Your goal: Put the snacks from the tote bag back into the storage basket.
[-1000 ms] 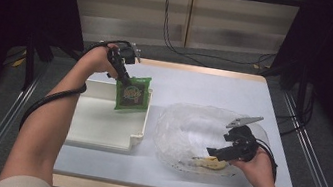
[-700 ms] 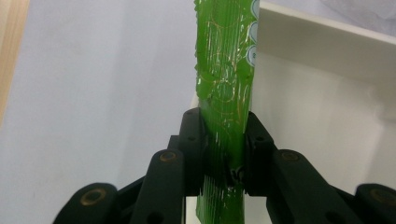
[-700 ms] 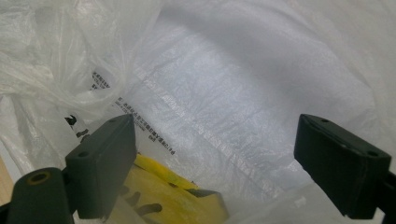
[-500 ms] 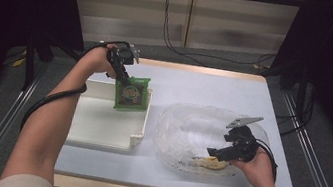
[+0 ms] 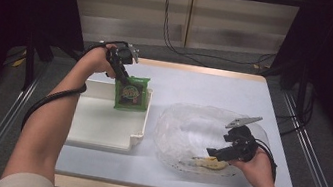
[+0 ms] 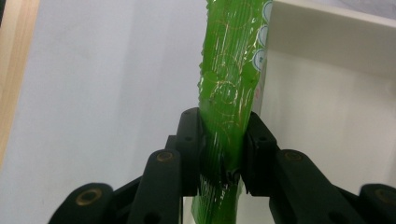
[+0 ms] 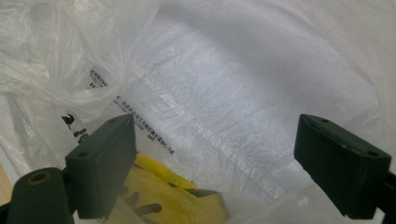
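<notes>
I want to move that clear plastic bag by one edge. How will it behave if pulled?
The clear plastic bag looks thin and crumpled, so it will probably flop and stretch rather than slide whole. The yellow packet inside may weigh down one end, so the rest would likely lift first. The right claw hangs open at it.

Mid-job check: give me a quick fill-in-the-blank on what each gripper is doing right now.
1. The left gripper is shut on the ____ packet.
2. The packet hangs over the far right corner of the white ____.
3. The right gripper has its jaws ____ at the plastic bag.
4. A ____ item lies inside the bag.

Missing words: green; tray; open; yellow
</notes>
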`<action>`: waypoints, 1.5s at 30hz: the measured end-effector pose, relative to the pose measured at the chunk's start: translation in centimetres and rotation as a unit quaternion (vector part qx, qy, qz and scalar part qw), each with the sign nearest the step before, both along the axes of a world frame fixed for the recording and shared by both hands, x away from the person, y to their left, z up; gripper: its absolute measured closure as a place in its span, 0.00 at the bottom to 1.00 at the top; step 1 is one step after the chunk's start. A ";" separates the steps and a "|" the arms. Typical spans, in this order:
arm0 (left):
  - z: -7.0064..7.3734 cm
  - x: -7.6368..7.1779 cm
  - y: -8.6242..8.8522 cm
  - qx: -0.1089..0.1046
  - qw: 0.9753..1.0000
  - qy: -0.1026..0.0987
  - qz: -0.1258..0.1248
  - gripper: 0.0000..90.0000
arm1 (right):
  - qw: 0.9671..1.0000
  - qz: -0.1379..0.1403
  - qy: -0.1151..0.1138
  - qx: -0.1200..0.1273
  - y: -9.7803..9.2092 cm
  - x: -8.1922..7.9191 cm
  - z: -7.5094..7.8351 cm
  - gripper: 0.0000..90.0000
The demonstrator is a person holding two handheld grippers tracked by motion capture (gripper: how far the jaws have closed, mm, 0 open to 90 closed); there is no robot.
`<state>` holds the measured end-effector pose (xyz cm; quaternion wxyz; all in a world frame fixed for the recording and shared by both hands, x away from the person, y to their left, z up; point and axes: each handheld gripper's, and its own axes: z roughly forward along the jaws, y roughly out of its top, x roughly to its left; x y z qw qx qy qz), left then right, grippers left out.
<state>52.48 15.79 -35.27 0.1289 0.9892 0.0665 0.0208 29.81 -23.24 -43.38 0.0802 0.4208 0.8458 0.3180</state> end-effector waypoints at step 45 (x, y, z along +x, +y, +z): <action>0.2 -0.1 2.9 -0.051 0.974 0.029 0.219 0.14 | 1.000 0.006 -0.009 -0.004 0.6 -0.4 0.6 0.15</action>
